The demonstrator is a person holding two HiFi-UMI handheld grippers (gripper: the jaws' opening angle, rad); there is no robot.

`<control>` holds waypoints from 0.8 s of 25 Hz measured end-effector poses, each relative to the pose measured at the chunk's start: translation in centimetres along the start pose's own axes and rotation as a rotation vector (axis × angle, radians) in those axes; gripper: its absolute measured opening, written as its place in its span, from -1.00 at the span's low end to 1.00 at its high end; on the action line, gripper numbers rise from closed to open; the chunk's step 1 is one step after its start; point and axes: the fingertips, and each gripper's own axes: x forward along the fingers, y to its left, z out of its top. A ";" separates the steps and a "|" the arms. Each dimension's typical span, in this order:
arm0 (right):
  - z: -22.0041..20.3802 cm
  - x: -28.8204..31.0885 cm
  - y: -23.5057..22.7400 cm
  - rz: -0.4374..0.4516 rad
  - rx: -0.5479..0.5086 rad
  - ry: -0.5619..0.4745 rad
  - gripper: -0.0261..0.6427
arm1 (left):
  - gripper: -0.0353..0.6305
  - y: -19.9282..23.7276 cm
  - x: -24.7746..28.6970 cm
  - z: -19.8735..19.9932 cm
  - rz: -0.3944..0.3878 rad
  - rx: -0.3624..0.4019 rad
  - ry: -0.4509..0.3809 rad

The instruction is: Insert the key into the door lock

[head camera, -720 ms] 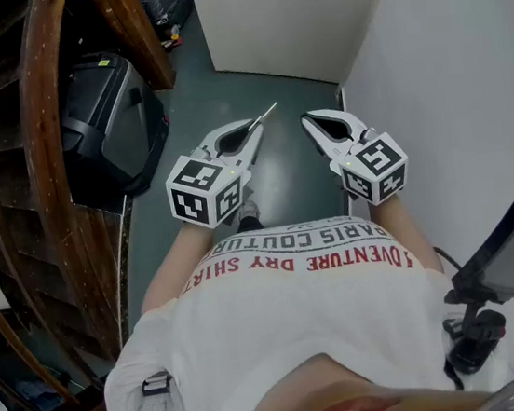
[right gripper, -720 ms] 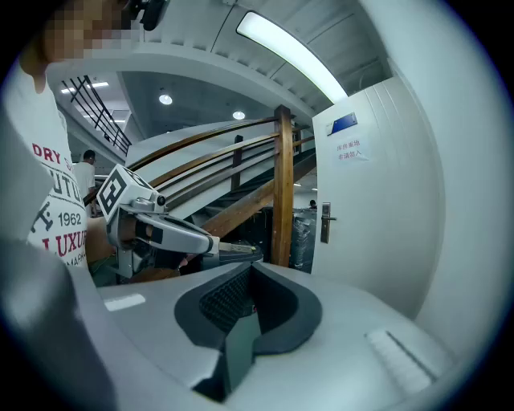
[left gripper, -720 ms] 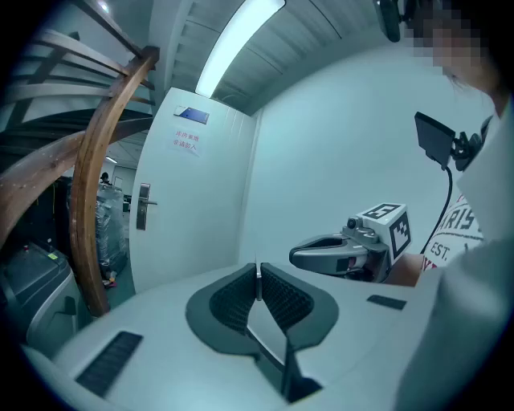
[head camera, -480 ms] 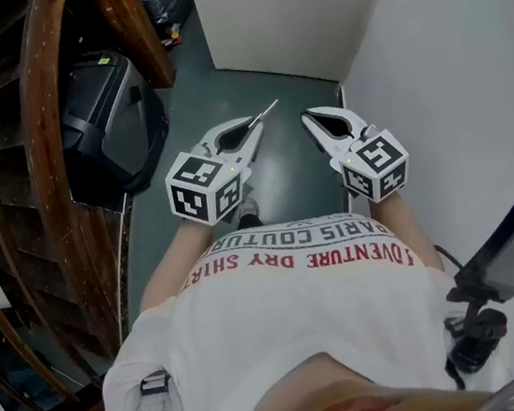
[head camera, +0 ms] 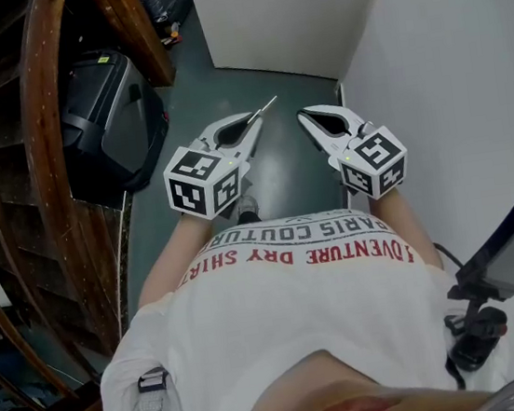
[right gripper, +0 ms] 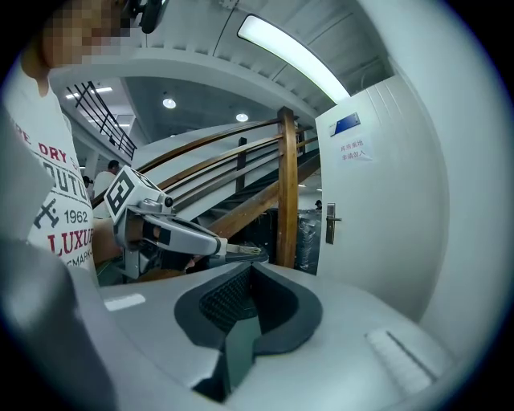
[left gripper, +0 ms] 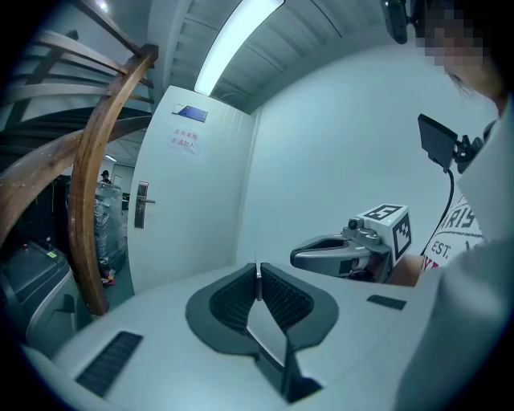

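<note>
My left gripper [head camera: 254, 125] is shut on a small metal key [head camera: 266, 109], whose blade sticks out past the tips toward the white door [head camera: 288, 12]. In the left gripper view the key [left gripper: 258, 271] shows edge-on between the closed pads, well short of the door handle [left gripper: 141, 205]. My right gripper [head camera: 305, 118] is shut on nothing and is held level beside the left one, a small gap apart. In the right gripper view the jaws [right gripper: 250, 269] are closed, and I see the left gripper [right gripper: 161, 229] with the key [right gripper: 241, 251] and, far ahead, the door handle [right gripper: 330, 222].
A curved wooden stair rail [head camera: 41, 134] and a black bin-like box [head camera: 108, 111] stand at the left. A white wall [head camera: 466, 78] runs along the right. The grey-green floor [head camera: 281, 173] leads to the door. A black screen on a mount [head camera: 508, 256] hangs at the person's right side.
Both grippers have edged slightly forward toward the door. The left stays shut on the key and the right stays shut.
</note>
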 end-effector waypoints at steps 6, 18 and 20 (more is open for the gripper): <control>0.6 -0.4 0.3 -0.001 -0.002 -0.015 -0.92 | -0.82 -0.6 -0.4 0.6 -0.004 0.015 0.003; 1.2 9.3 -3.7 0.026 -0.024 -0.024 -0.92 | -0.82 9.4 1.8 1.0 0.028 0.002 -0.011; 1.3 11.8 -5.0 0.024 -0.026 -0.017 -0.92 | -0.82 12.2 2.8 1.3 0.027 -0.013 -0.017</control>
